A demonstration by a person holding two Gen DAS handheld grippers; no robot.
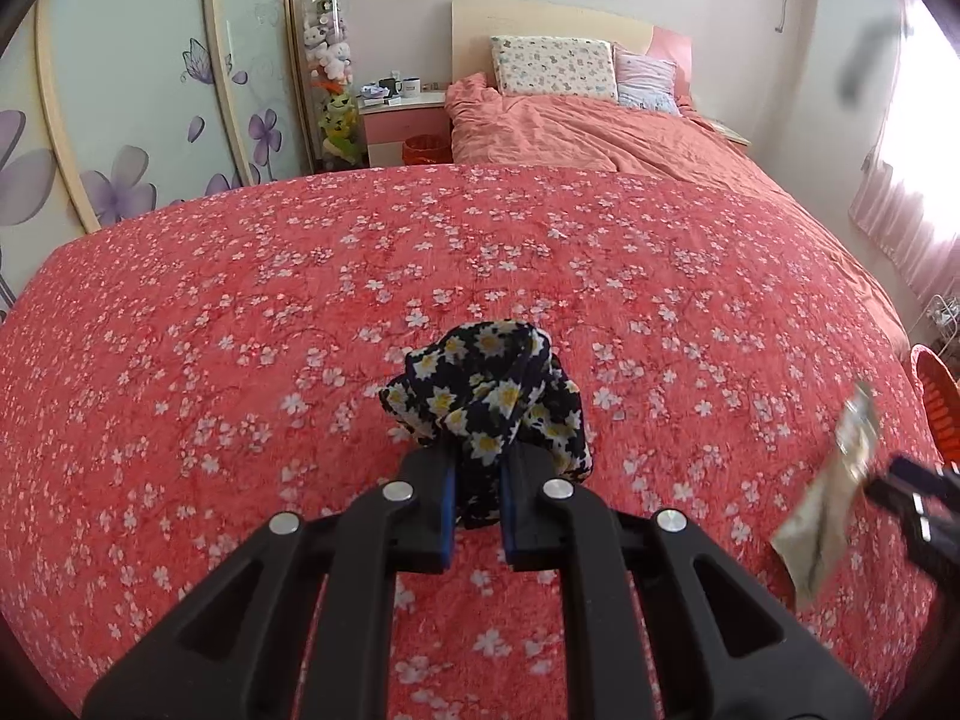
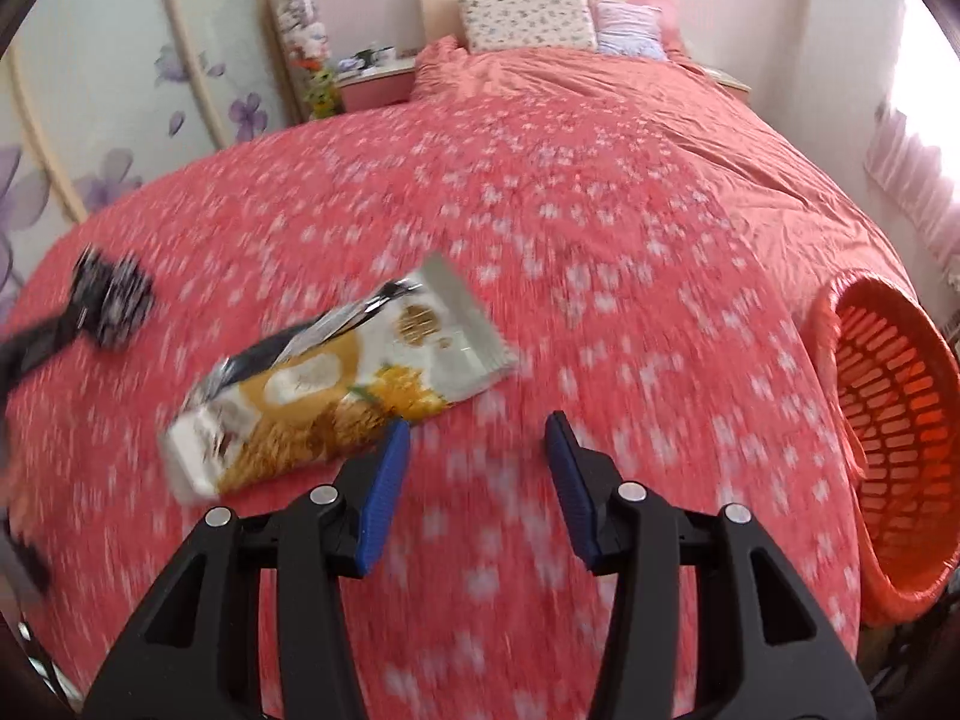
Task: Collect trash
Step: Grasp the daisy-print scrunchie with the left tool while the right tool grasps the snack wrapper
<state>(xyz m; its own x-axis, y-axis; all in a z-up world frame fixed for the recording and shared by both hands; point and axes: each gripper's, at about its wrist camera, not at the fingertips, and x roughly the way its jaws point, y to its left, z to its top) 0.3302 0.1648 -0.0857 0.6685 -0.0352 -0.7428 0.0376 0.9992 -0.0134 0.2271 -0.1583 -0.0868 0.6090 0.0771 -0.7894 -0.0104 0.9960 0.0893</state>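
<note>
Left hand-held gripper (image 1: 478, 501) clamped narrow on a bunched dark cloth with daisy print (image 1: 492, 396), held just above the bed (image 1: 240, 300). Right hand-held gripper (image 2: 477, 468) spread wide, pads bare, nothing between them. One snack wrapper (image 2: 336, 384) just ahead and to the left of the right hand-held gripper's left finger — touching that fingertip or merely overlapping it, cannot tell through the motion blur; lying on the coverlet or slightly off it, likewise unclear. Probably very light, thin, crinkly and slick, foil inside showing at the torn end; likely to slide or flutter if nudged. Best taken across a flat edge or the sealed end, pinched firmly so the film buckles into the pads. Soft bedding underneath should give way, so pressing down a little looks safe. One orange mesh basket (image 2: 888, 420) well off to the right of the right hand-held gripper, at the bed's edge — a plausible drop point. Count: one wrapper, one cloth, one basket, two pillows (image 1: 555, 69) far ahead.
</note>
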